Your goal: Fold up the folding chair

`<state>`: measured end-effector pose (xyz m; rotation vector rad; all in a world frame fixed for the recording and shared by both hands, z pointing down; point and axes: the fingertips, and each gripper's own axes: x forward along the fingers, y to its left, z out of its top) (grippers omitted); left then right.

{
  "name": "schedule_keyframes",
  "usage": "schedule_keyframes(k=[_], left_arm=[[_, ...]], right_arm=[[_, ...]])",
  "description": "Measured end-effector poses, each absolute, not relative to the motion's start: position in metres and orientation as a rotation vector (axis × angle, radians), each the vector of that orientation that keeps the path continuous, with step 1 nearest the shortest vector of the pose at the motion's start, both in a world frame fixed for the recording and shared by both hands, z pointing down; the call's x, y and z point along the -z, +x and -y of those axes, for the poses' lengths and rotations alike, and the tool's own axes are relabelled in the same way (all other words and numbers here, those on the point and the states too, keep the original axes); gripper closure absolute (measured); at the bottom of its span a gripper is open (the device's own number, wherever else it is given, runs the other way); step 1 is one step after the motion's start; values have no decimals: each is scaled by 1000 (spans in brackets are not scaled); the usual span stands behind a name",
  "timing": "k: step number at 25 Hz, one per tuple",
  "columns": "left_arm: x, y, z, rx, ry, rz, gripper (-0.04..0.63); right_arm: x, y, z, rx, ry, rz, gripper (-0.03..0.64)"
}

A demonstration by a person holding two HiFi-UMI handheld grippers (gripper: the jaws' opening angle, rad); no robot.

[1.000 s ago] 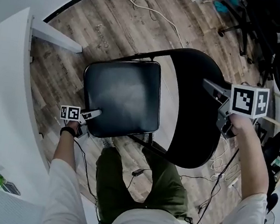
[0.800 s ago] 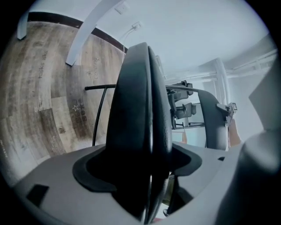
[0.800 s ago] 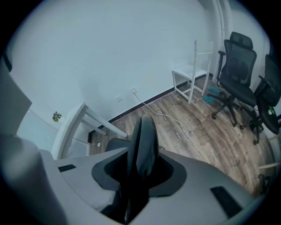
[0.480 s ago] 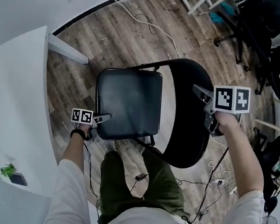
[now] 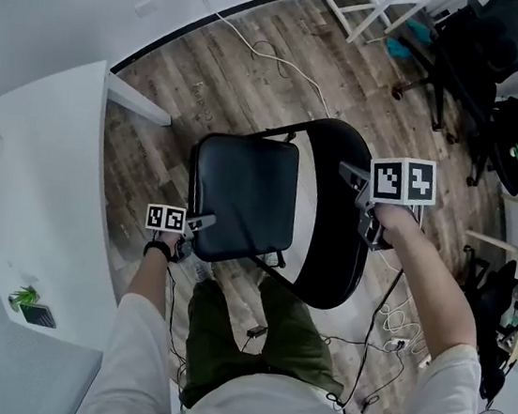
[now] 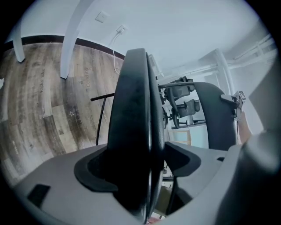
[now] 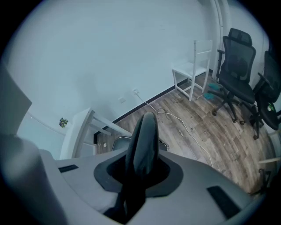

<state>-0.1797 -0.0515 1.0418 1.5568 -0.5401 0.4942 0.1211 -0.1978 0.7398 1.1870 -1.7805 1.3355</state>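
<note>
The black folding chair stands on the wood floor below me, its padded seat on the left and its curved backrest on the right. My left gripper is shut on the seat's near edge. In the left gripper view that seat shows edge-on and fills the left gripper. My right gripper grips the backrest's top edge. Its jaws are closing, and the backrest is pinched in the right gripper.
A white desk runs along the left, with a small plant on it. Black office chairs and a white chair stand at the upper right. Cables lie on the floor. The person's legs are right behind the chair.
Both grippers have risen. The left one has lifted the seat's near edge, so the seat looks narrower and more tilted. The right one has stayed on the backrest's top.
</note>
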Motion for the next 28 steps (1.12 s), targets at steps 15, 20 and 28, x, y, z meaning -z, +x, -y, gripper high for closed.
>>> schedule_keyframes(k=[15, 20, 28], left_arm=[[-997, -139, 49, -518, 1549, 594, 233], [-985, -127, 48, -518, 1551, 616, 233], [-960, -103, 46, -493, 1536, 644, 232]], right_arm=[[-719, 132, 197, -1326, 1199, 1761, 535], [-714, 131, 195, -1315, 1204, 1749, 535], [-704, 135, 192, -1341, 1203, 1721, 534]])
